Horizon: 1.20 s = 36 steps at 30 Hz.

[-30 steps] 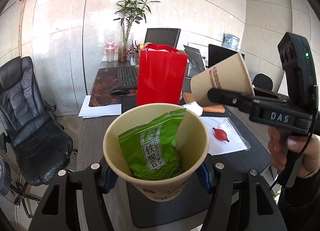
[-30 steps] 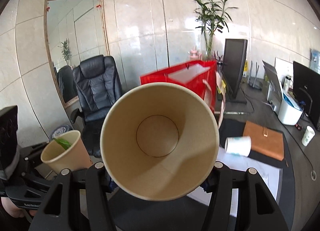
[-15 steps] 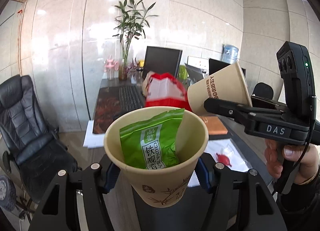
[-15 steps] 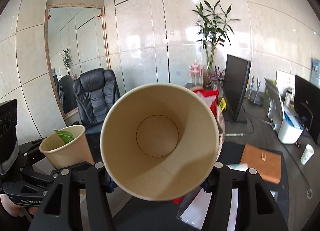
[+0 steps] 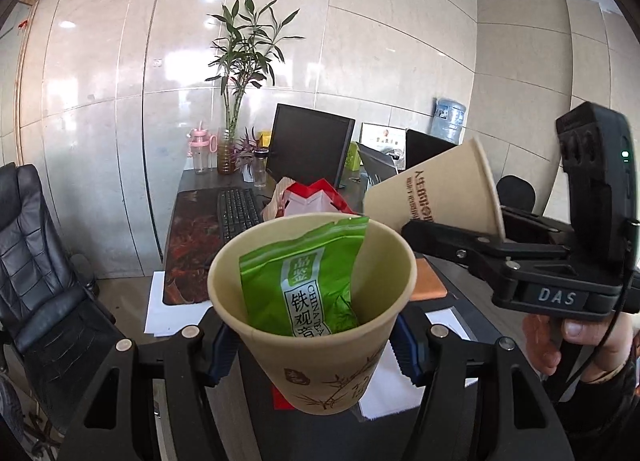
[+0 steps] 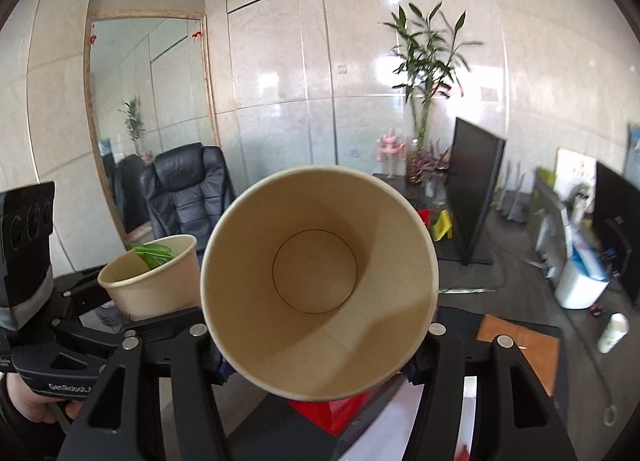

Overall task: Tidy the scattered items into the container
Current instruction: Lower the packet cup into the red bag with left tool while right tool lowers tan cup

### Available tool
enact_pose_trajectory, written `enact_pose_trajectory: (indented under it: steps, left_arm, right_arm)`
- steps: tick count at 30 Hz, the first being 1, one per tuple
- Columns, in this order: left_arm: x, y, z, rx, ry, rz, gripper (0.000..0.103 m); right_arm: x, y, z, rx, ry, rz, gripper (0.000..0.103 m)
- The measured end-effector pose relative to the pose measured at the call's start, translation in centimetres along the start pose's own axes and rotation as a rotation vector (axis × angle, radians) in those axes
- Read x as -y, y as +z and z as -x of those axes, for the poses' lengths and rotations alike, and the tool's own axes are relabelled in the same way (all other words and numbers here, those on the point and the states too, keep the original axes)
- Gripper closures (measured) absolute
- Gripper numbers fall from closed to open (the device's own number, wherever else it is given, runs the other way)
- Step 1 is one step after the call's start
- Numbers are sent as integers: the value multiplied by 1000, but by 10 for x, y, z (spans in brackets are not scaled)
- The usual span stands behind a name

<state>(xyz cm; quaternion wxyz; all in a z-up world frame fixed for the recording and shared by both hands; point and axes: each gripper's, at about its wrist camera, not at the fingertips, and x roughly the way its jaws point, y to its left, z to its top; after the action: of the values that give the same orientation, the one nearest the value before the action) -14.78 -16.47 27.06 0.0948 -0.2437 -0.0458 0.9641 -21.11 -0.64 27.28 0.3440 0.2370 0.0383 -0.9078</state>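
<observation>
Both grippers have risen since the earlier frames, so the red paper bag (image 5: 316, 199) — presumably the container — has dropped low in both views, its mouth now below the cups. That suggests a carry toward a drop into the bag. The left gripper (image 5: 316, 345) clamps an upright paper cup (image 5: 320, 353) holding a green tea packet (image 5: 308, 281) (label legible). The right gripper (image 6: 316, 349) grips an empty paper cup (image 6: 316, 277), tipped mouth-toward-camera. Both point slightly downward, side by side — the person's right hand (image 5: 576, 345) grips its handle.
</observation>
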Motion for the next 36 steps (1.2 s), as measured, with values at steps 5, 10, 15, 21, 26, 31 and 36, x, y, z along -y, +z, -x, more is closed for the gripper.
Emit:
enact_pose_trajectory:
  steps: [5, 10, 15, 21, 26, 31, 36]
  left_arm:
    - [1, 11, -20, 5, -15, -15, 35]
    - [4, 31, -42, 18, -31, -21, 35]
    - [8, 42, -64, 16, -14, -32, 35]
    - [6, 54, -95, 26, -40, -28, 35]
    - [3, 54, -112, 21, -31, -26, 35]
    - [8, 43, -138, -59, -20, -74, 35]
    - [10, 37, -146, -65, -30, -100, 29]
  right_arm:
    - [24, 17, -20, -4, 8, -51, 38]
    - [52, 44, -39, 31, 15, -108, 38]
    - [76, 56, -71, -10, 6, -141, 38]
    - [77, 69, -96, -49, 8, -128, 38]
    - [94, 76, -109, -59, -9, -166, 39]
    - [92, 77, -115, -93, 6, -154, 38]
    - [89, 70, -129, -147, -1, -128, 38]
